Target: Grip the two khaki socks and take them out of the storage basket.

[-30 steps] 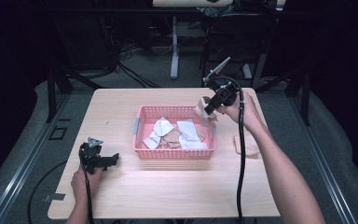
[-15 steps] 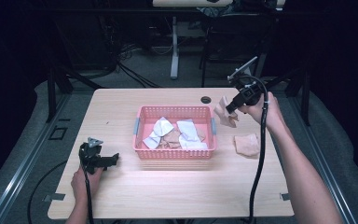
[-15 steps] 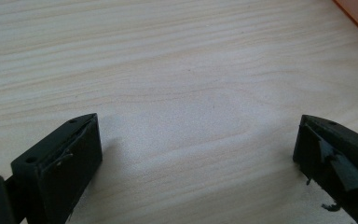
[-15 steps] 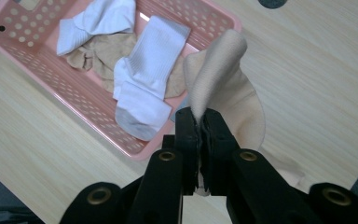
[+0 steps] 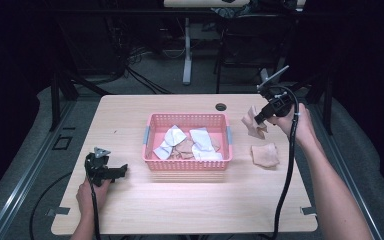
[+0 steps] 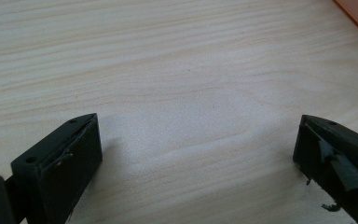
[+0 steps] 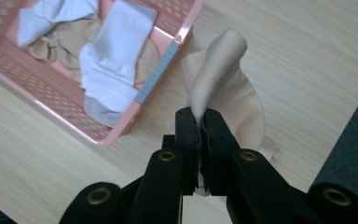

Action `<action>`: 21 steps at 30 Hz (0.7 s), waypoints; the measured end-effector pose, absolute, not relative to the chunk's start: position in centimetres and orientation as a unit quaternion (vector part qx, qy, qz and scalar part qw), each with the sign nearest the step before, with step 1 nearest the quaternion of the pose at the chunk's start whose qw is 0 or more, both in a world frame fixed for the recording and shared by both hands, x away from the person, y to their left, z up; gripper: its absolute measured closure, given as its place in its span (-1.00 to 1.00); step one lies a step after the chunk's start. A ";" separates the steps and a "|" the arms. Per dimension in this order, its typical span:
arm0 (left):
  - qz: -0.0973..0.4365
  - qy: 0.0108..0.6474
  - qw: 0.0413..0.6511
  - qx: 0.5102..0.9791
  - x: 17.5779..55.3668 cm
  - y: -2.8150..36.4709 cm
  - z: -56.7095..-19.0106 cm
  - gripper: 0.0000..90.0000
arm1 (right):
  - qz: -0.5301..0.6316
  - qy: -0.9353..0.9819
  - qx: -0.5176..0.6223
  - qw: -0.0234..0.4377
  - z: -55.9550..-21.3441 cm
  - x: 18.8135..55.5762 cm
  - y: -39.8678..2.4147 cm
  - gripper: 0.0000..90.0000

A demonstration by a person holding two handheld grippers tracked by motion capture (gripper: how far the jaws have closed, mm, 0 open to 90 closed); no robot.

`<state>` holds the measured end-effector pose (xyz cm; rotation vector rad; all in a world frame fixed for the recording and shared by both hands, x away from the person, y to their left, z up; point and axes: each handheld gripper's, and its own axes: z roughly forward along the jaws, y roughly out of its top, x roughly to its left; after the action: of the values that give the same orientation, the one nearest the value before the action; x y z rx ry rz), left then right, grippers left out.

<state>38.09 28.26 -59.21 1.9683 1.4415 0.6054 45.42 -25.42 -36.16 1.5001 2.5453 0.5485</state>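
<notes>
Our right tongs point(image 7: 200, 122) pinch a beige sock point(image 7: 223, 79) clear of the basket point(image 5: 187, 165), seemingly for sorting; left tongs point(image 6: 196, 154) rest open on the table point(image 5: 180, 205)

No readable text, label, brand, number or sign is being shown on anything in these pictures.
</notes>
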 end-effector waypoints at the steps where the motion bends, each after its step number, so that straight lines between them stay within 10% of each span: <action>1: 0.229 0.545 0.309 0.745 38.1 28.3 -59.2 -0.98 | 0.178 0.844 0.502 0.068 -36.4 45.4 -25.6 0.91; 21: 0.229 0.545 0.309 0.745 38.1 28.3 -59.2 -0.98 | 0.164 0.826 0.538 0.046 -41.8 46.4 -27.3 0.91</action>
<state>38.09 28.26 -59.21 1.9684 1.4414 0.6054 46.43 -27.32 -41.81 1.6420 2.5215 0.5007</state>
